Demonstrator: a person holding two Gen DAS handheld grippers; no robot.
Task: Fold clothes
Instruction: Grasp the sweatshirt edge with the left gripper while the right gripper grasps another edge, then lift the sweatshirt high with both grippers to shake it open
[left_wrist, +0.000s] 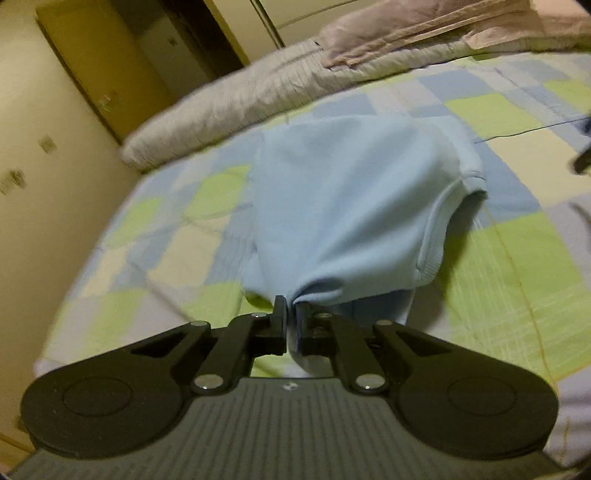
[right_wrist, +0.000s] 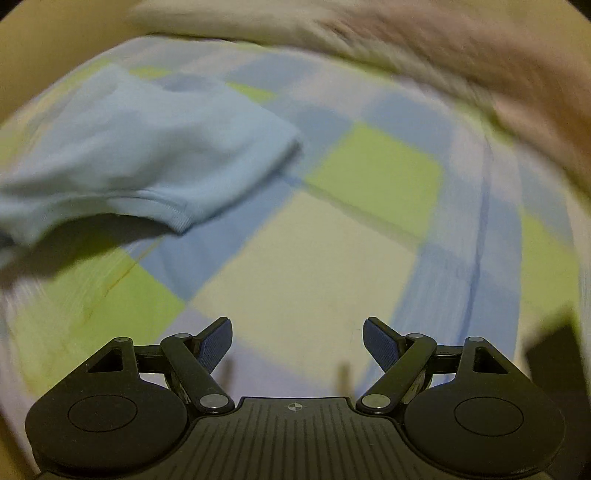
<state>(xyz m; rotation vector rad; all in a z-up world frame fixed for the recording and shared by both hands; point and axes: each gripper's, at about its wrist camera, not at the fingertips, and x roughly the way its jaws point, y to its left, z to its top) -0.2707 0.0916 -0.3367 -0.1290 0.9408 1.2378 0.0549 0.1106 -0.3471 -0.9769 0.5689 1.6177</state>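
Light-blue garment (left_wrist: 347, 206) is lying across the checked bedspread (left_wrist: 517, 266), its near edge bunching at six o'clock, where the left gripper (left_wrist: 291, 314) is pinching it between nearly closed jaws. At three o'clock of the cloth, the right gripper (right_wrist: 297, 343) is hovering wide open, gripping nothing.

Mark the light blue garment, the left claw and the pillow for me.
light blue garment (left_wrist: 347, 206): left wrist view, middle of the lifted cloth.
left claw (left_wrist: 291, 314): left wrist view, between the fingertips pinching the garment's edge.
pillow (left_wrist: 229, 107): left wrist view, its crinkled top.
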